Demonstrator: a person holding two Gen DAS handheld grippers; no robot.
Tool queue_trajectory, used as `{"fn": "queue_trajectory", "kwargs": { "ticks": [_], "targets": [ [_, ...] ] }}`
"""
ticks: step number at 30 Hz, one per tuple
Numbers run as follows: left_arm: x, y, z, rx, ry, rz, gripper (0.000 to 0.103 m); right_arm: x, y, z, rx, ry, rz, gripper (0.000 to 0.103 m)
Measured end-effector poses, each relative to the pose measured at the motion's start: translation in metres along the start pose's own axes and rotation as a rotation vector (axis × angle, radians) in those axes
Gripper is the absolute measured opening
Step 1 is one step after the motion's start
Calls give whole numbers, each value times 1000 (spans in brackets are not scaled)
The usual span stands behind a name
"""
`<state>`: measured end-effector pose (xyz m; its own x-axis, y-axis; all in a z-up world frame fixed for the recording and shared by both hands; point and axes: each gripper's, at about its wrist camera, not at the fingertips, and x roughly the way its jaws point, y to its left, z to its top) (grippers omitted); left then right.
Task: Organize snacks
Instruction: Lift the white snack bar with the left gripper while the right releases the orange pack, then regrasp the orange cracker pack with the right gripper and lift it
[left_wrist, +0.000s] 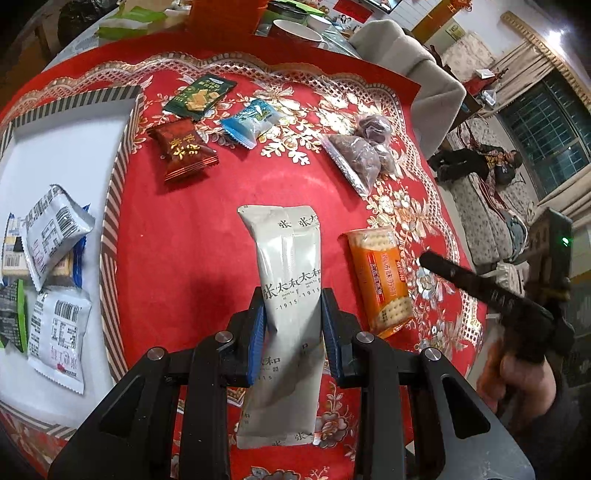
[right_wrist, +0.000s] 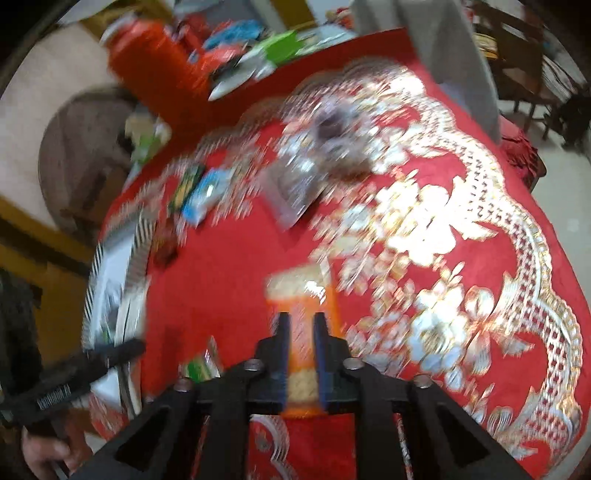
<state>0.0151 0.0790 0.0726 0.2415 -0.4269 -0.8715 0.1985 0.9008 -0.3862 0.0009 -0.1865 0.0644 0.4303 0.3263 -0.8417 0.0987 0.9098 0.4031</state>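
- Red cloth with gold and silver flowers (left_wrist: 207, 236) covers the table, and behind it a room with a barred window shows at the right of the left wrist view
- my left tongs (left_wrist: 293, 325) are clamped on a long pale grey packet (left_wrist: 291, 266); the blue pads press its two long edges and the packet runs on past the tips, away from me
- a white tray with a striped rim (left_wrist: 122, 155) lies at the left of the cloth, with several silver-white and blue snack packets (left_wrist: 55, 236) piled in its near part
- loose on the cloth beyond the grey packet: a dark red packet (left_wrist: 184, 151), a green packet (left_wrist: 201, 96), a light blue packet (left_wrist: 253, 120) and a clear bag of dark lumps (left_wrist: 364, 155)
- an orange cracker packet (left_wrist: 382, 280) lies just right of the grey one, flat on the cloth
- my right tongs (right_wrist: 303, 325) hang over that orange cracker packet (right_wrist: 306, 310) with a narrow gap between the pads (the right view is badly smeared); nothing is caught in it, and I cannot tell whether the tips touch the wrapper
- from the left view, my right hand (left_wrist: 517, 373) shows at the right edge, gripping the black handle
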Motion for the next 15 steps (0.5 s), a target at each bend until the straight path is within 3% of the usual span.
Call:
{"fn": "queue_trajectory", "kwargs": {
  "ticks": [2,4,6,10,15],
  "targets": [
    [-1,1,0,-5,3,2,27,6,-7,4,-25,17,-34,52],
    [-3,0,0,0,-1,1,27,11,3,3,-92,29,-37,52],
    [-4,0,-1,1,0,0,27,19,15,0,-161,43,-86,61],
    [-4,-1,-2,4,-1,5,27,47,27,-9,-169,117,-145,63],
    [-3,0,-1,5,3,22,27,71,45,-24,-303,138,-290,65]
  ]
}}
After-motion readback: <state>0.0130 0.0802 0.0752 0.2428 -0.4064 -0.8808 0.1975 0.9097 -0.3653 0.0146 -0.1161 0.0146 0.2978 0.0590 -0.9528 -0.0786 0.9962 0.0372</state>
